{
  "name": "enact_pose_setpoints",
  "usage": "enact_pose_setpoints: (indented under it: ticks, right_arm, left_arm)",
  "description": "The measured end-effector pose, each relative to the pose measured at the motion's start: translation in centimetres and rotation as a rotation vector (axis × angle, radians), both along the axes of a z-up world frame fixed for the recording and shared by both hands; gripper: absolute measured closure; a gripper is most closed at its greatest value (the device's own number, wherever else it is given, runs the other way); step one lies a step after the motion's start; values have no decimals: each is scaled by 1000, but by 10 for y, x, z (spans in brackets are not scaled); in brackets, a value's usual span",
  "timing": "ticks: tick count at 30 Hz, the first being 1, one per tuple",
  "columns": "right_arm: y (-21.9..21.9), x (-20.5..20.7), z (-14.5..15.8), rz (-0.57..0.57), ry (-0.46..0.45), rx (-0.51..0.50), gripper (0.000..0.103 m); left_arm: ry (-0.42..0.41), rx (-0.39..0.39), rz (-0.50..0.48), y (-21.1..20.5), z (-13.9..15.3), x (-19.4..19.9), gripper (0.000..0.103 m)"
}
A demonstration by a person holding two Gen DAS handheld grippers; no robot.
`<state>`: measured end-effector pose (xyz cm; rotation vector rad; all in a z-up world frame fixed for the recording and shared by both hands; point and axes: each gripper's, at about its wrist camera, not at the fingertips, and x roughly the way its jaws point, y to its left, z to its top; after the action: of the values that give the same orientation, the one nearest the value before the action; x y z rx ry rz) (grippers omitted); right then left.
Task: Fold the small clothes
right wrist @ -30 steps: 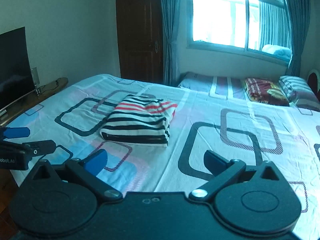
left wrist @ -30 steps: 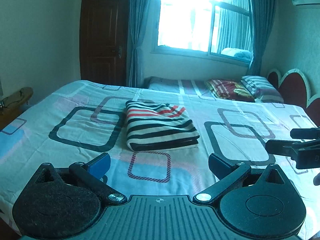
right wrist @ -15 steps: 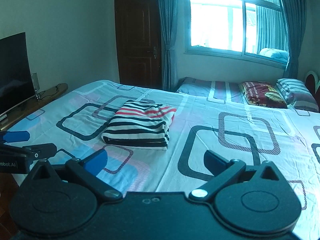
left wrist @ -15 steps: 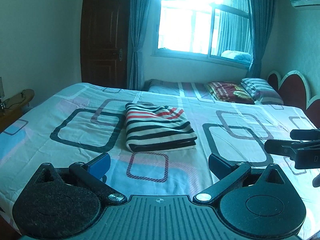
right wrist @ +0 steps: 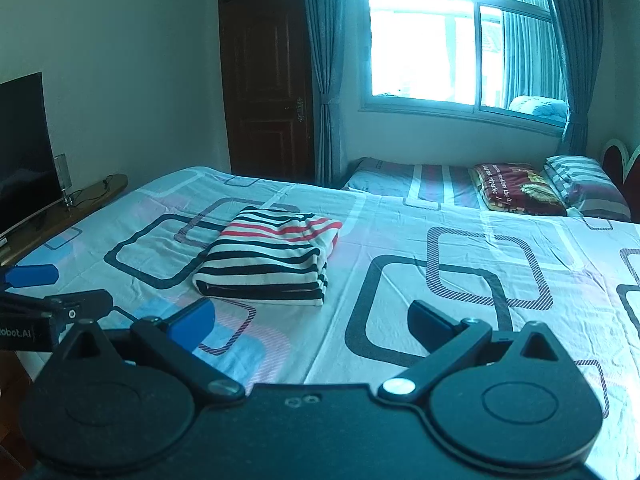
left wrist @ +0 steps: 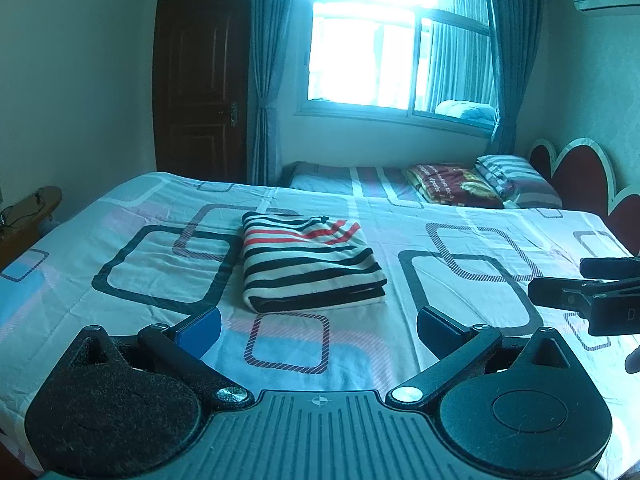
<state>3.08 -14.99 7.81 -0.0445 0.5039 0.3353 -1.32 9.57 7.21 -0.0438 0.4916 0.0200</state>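
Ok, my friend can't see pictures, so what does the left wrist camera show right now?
A folded striped garment lies on a bed with a square-patterned sheet. The left gripper is open and empty in front of it, and the right gripper pokes in from the right. Behind are a bright window and a dark door.

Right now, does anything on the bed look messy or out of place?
Nothing stands out. The striped garment lies folded in a neat stack on the bed, and both grippers, left and right, are open and empty.
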Motion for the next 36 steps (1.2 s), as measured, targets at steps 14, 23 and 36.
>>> enact_pose_setpoints:
  ticks: [14,23,36]
  right_arm:
    - [-4,-1,2,-6,-7,1,1]
    - [-6,-2,4,-17,-14,4,1]
    - [-3,-1,8,-13,-26,7,1]
  left_arm:
    - [-17,8,-16,-6,3,3,0]
    - [-30,18,-30,-8,7,2,0]
    - [-48,29,-35,-7,13,-4,0]
